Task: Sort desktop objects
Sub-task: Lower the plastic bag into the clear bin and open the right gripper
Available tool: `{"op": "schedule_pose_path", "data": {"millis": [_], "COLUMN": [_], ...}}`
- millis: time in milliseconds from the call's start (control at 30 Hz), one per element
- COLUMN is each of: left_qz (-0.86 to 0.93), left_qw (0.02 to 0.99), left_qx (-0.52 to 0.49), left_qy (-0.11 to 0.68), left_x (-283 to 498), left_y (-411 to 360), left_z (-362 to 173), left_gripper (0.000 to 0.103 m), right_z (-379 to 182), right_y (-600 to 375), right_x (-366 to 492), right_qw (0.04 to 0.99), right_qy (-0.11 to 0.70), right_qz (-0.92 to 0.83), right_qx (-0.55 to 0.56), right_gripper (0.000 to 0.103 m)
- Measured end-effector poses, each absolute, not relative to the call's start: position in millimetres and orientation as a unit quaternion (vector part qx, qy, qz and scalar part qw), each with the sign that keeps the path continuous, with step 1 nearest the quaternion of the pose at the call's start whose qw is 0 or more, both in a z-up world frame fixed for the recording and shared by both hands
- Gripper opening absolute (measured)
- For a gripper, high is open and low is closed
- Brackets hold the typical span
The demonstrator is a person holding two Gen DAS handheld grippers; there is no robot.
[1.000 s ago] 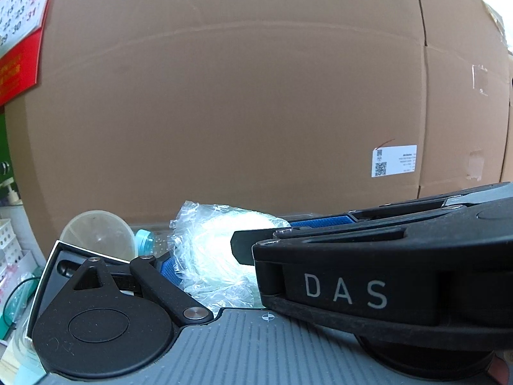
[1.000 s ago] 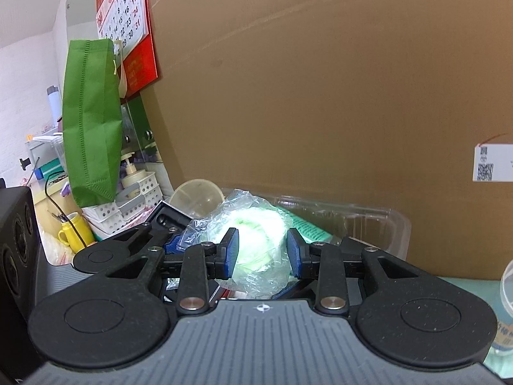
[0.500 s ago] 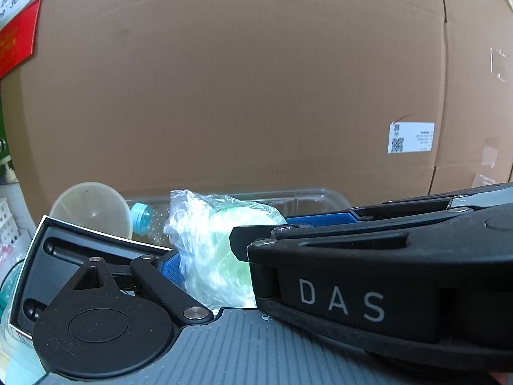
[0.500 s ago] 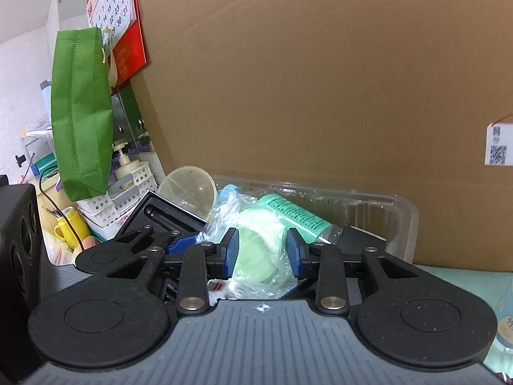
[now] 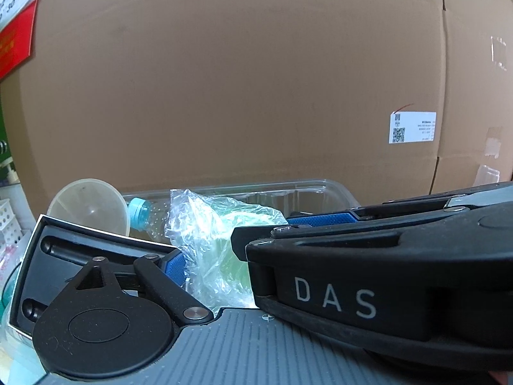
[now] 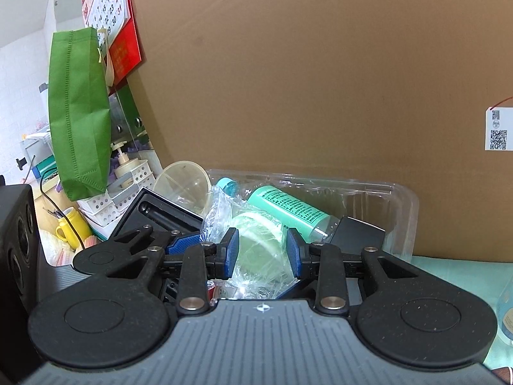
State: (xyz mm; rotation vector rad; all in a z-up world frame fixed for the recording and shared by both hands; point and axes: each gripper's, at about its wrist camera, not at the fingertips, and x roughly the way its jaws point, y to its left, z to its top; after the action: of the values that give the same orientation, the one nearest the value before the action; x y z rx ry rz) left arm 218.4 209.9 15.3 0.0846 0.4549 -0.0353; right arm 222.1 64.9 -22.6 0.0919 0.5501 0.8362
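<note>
Right hand-held gripper (image 6: 262, 253): pads set either side of the bag (image 6: 256, 250), a crumpled clear plastic wrap around a pale green roundish lump. I read the pads as pressing the film, so closed on it, with a fair gap left between them. The bag hangs just in front of the tray (image 6: 404, 211), at its near rim and over its left end.

Left hand-held gripper (image 5: 205, 256): one blue pad shows against the bag's left side; the other finger is hidden behind the right unit, which crosses the lens. I cannot tell how far it is open or whether it grips.

Risks, as I judge them:
- Film is slick and loose. The pads may hold wrap only, and the lump could slide out below.
- The two units are crowded together beside the tray; a sideways move could knock them.
- A low carry toward the tray could catch its thin rim, or nudge the bottle (image 6: 288, 208) and funnel (image 6: 182, 183) at its left end.
- The cardboard box (image 6: 320, 80) stands just behind the tray, so little room to overshoot.

Orientation: the bag has no clear long axis; its loose twisted end points up and toward the funnel. The bottle in the tray lies on its side, long axis running along the tray, cap toward the funnel.
</note>
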Motion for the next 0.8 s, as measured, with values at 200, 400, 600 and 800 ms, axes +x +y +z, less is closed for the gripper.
{"op": "schedule_pose_path", "data": {"millis": [200,400,600,800], "left_qz": [-0.009,-0.005,-0.008,-0.01], "left_qw": [0.972,0.97,0.971,0.972], "left_qx": [0.052,0.057,0.051,0.039], "left_qy": [0.231,0.237,0.235,0.231], "left_x": [218,220,216,206], "left_y": [210,209,213,218], "left_z": [17,11,11,12], "left_gripper": [0.093,0.093,0.092,0.092], "right_z": [-25,-32,-33,-32], "right_y": [62,63,64,63], "right_x": [224,226,226,220], "right_qw": [0.875,0.877,0.882,0.883], "right_qy": [0.267,0.275,0.273,0.271], "right_qz": [0.4,0.392,0.381,0.381], "right_qx": [0.049,0.048,0.042,0.04], "right_gripper": [0.039,0.04,0.043,0.046]}}
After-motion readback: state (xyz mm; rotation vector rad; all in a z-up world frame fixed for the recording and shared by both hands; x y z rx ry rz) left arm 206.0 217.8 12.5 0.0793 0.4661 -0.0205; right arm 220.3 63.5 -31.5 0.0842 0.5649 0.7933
